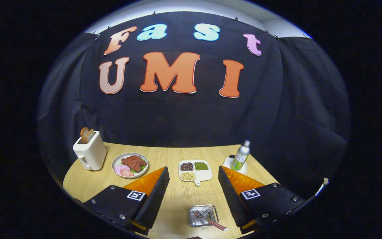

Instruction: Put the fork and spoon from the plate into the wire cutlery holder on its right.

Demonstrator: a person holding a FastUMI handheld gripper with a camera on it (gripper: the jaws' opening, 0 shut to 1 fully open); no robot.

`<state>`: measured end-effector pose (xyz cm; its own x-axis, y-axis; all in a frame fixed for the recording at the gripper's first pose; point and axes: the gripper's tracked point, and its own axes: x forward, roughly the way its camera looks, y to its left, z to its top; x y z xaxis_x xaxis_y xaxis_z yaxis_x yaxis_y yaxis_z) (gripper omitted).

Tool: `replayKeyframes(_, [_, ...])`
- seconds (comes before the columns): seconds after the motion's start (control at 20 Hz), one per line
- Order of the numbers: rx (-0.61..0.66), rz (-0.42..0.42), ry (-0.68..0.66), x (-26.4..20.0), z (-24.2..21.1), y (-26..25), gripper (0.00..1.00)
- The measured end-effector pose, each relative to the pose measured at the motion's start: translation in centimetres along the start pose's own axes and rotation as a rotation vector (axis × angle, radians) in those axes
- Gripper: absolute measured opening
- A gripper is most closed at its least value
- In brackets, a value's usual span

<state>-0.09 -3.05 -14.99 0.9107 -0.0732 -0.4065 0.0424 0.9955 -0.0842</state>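
Bare table between our parted fingers

We see the gripper [193,172] spread; only the divided dish [195,172] stands ahead.

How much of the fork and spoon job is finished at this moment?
Done: nothing that I can confirm. One red-handled utensil lies across a small metal tray between the fingers; whether it is the fork or the spoon is unclear. In hand: nothing, as the gripper is open above the table. Left: by the look of it, gripping and moving both pieces.
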Motion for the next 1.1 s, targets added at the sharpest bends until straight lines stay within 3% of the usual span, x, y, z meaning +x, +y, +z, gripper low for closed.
replayKeyframes(0.3, [0.026,0.048,-0.051,-0.7,1.0,5.0,0.9])
replayKeyframes(0.65, [0.011,0.115,0.007,-1.2,-1.4,10.2,0.9])
replayKeyframes(0.8, [-0.013,0.153,0.071,-1.2,-3.2,12.5,0.9])
replayKeyframes(1.1, [-0.078,0.276,0.338,-2.3,-10.8,17.8,0.91])
